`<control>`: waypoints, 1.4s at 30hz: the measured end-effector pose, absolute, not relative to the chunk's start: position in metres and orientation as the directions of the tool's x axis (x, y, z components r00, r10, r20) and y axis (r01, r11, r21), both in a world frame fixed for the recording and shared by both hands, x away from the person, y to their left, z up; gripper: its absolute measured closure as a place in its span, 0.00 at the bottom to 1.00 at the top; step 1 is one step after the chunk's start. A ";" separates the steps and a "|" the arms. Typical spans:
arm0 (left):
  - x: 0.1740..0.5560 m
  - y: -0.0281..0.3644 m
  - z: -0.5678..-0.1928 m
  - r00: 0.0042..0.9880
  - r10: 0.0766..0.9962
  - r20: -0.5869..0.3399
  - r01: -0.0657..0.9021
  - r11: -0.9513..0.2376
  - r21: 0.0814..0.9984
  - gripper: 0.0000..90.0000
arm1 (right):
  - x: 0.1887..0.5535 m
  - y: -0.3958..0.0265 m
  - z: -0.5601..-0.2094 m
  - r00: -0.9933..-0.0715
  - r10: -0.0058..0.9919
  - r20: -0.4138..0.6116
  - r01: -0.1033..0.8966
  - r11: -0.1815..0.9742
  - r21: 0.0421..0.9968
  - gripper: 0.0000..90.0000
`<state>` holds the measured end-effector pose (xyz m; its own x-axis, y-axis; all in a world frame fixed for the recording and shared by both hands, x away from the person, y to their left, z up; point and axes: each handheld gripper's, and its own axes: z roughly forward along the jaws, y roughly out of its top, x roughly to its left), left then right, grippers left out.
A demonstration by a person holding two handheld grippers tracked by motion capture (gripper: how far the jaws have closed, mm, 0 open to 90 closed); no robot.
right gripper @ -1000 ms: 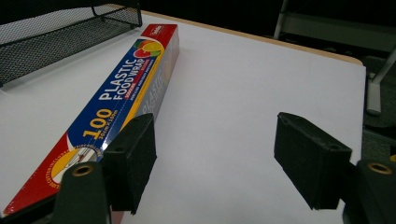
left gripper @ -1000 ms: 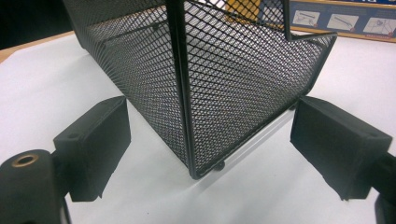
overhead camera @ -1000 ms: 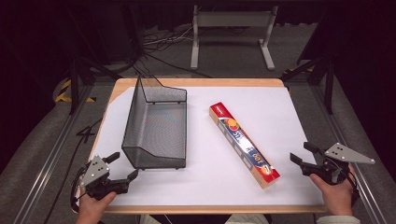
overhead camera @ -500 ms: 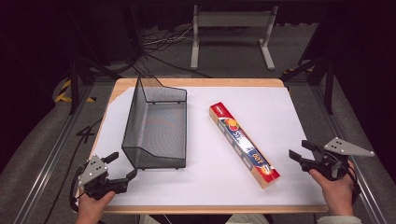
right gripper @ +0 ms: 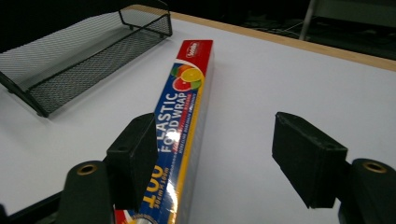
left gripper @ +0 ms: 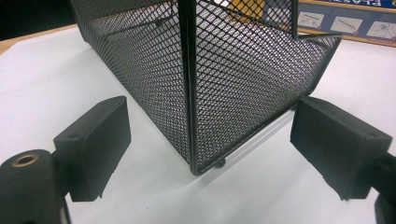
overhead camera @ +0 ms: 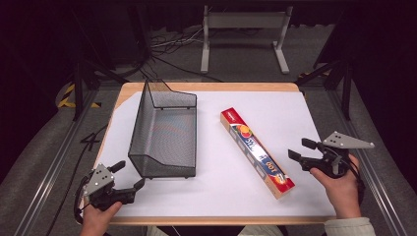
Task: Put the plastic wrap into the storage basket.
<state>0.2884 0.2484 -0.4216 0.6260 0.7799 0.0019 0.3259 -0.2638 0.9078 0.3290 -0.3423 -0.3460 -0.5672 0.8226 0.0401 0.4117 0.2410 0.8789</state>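
Long red-and-blue plastic food wrap box (overhead camera: 257, 152) lies diagonally on white table sheet (overhead camera: 295, 118), right of black wire-mesh tray (overhead camera: 164, 132), apart from it. Right gripper (overhead camera: 298, 149) near box's near end, jaws spread, empty. Left gripper (overhead camera: 129, 176) at tray's near corner, jaws spread, not touching.

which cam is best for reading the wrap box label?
Right gripper view: the plastic wrap box runs up from between the open jaws, lettering large and legible. High view shows its whole length, print too small. Left gripper view catches just an edge behind the mesh basket.
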 end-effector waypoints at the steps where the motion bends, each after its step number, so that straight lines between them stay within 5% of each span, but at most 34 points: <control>1: 0.288 0.249 -0.422 0.628 0.778 0.009 0.322 -0.271 0.907 0.14 | 0.332 -0.338 -0.345 -0.582 0.811 0.052 0.413 0.240 0.878 0.36; 16: 0.286 0.252 -0.423 0.617 0.787 0.000 0.330 -0.258 0.908 0.15 | 0.357 -0.295 -0.329 -0.641 0.766 0.042 0.404 0.291 0.867 0.33; 21: 0.286 0.253 -0.423 0.614 0.789 -0.003 0.332 -0.255 0.908 0.15 | 0.371 -0.286 -0.330 -0.647 0.759 0.067 0.453 0.312 0.835 0.22; 33: 0.287 0.253 -0.424 0.614 0.789 -0.001 0.333 -0.258 0.907 0.15 | 0.392 -0.265 -0.349 -0.633 0.771 0.078 0.543 0.369 0.754 0.31; 42: 0.287 0.253 -0.424 0.614 0.789 -0.002 0.333 -0.257 0.907 0.15 | 0.406 -0.255 -0.365 -0.615 0.787 0.055 0.596 0.418 0.686 0.25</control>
<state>0.2873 0.2535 -0.4241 0.6143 0.7891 -0.0017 0.3325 -0.2570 0.9074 0.4059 -0.2548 -0.3647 -0.6148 0.7868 0.0545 0.5956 0.4179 0.6860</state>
